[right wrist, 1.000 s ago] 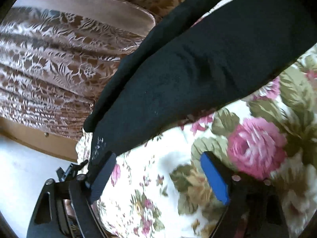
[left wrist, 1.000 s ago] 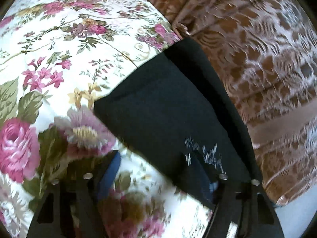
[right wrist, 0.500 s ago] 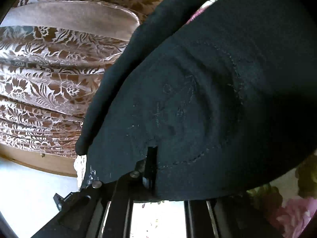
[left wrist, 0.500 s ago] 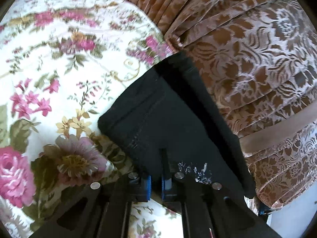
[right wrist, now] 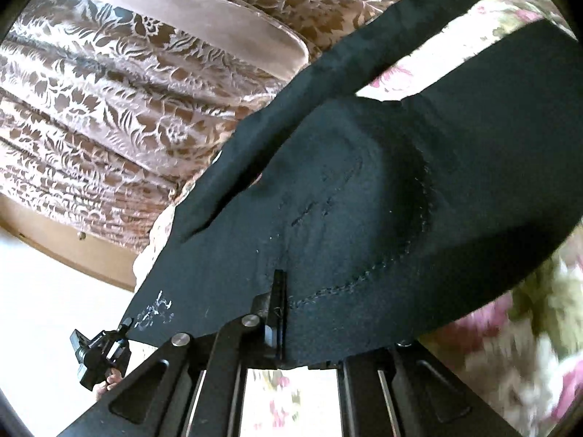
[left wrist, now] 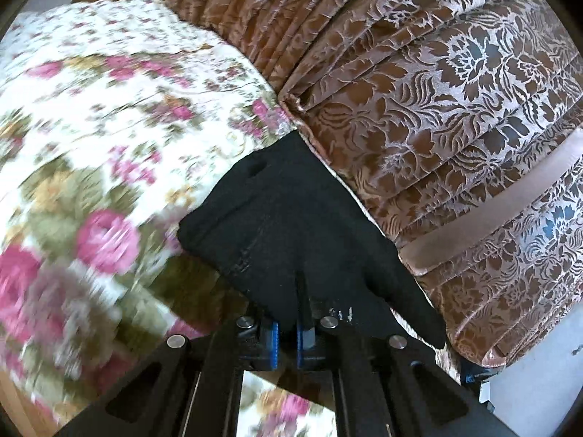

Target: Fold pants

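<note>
— Black cloth first: where do we have the pants [left wrist: 291, 225] now?

— Pinched at the near edge by both tools and lifted a little off the floral bedspread [left wrist: 109, 138]. Our left gripper [left wrist: 286, 335] has its jaws drawn narrow on a fold of the fabric, blue pads pressed on either side of it. Our right gripper [right wrist: 278, 320] grips another part of the edge, its jaws closed on cloth close to a curved seam.

— Why two holds on that edge?

— We judge it keeps the edge taut between us, so the cloth can be carried over as one flat layer instead of bunching.

— And the rest of the pants?

— In the right view the legs [right wrist: 382, 47] run away to the far right, lying on the bedspread; one strip trails along the brown patterned bed skirt [right wrist: 127, 109] at the left. In the left view the cloth hangs at the corner where bedspread meets that skirt.

— What lies beyond?

— Pale floor [right wrist: 47, 291] below the bed's edge. The bedspread is blurred, so we cannot read fine detail there.
</note>
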The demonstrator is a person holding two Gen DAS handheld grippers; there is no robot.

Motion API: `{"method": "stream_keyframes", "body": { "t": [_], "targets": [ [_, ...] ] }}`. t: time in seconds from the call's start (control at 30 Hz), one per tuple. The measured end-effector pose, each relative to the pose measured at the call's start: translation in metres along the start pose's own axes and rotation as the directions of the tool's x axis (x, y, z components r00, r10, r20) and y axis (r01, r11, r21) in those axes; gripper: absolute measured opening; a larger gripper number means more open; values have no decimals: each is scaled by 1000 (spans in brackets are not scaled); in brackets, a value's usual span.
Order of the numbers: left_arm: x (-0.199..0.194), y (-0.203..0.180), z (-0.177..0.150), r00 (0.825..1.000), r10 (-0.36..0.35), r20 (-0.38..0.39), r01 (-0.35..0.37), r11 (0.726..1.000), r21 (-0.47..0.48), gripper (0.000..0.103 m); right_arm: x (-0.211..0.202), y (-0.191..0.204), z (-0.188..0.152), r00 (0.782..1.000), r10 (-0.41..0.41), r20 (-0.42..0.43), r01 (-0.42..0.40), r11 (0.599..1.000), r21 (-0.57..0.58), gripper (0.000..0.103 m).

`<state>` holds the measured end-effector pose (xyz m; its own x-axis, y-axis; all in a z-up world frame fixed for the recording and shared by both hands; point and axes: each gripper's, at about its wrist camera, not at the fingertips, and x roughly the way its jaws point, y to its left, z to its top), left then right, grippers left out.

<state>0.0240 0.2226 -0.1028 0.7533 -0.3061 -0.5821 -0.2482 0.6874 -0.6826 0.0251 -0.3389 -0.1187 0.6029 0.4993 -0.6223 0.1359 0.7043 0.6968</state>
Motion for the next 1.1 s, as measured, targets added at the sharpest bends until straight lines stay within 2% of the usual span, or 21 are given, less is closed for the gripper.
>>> {"method": "stream_keyframes", "body": {
  "t": [0.1,0.23,0.3,0.37,0.43,0.47,0.53,0.57,0.6,0.67,0.73,0.8,0.87,0.93,1.0,1.1],
  "targets": [
    [-13,16,-20,1000,11,-16,-11,1000,-27,5,-11,-8,-21,1000,-13,-19,12,1000,-9,6],
    [-17,24,-38,998,48,-35,-48,999,0,5,-18,-17,-40,999,-28,-40,28,1000,-7,6],
    [-11,30,-44,992,118,-42,-117,993,35,6,-17,-27,-48,998,-34,-57,35,999,11,7],
    [1,37,-47,983,162,-85,-158,986,43,6,-11,-32,-55,996,-45,-75,46,999,19,7],
    [8,49,-50,970,217,-113,-217,976,12,15,-8,-35,-58,995,-60,-80,62,998,17,8],
    [8,54,-50,965,234,-119,-236,972,2,21,-8,-37,-58,996,-46,-78,49,998,31,11],
    [0,67,-47,972,212,-103,-219,974,-64,23,-9,-37,-56,996,-29,-78,32,999,38,14],
    [-5,72,-45,973,210,-91,-218,973,-82,24,-11,-38,-56,996,-20,-84,23,999,37,23],
    [-13,76,-41,967,249,-61,-253,963,-93,24,-15,-40,-55,996,5,-94,-1,999,45,32],
    [-22,78,-34,958,286,-28,-287,954,-88,24,-28,-43,-51,996,29,-83,-25,998,51,40],
    [-34,79,-28,936,351,21,-348,933,-89,24,-52,-49,-46,999,14,-40,-13,999,33,40],
    [-42,78,-26,924,378,59,-373,924,-82,24,-75,-63,-39,1000,-27,11,27,998,53,42],
    [-46,73,-25,924,373,83,-370,927,-58,24,-97,-84,-29,991,-103,82,95,991,98,44],
    [-44,60,-24,934,348,81,-348,937,-14,24,-117,-110,-16,973,-172,154,144,973,179,45],
    [-34,43,-29,945,320,61,-323,945,48,25,-132,-135,0,943,-251,220,189,945,266,45],
    [-15,22,-37,952,305,22,-305,946,111,25,-143,-164,27,898,-344,275,239,906,350,45]
  ]
}}
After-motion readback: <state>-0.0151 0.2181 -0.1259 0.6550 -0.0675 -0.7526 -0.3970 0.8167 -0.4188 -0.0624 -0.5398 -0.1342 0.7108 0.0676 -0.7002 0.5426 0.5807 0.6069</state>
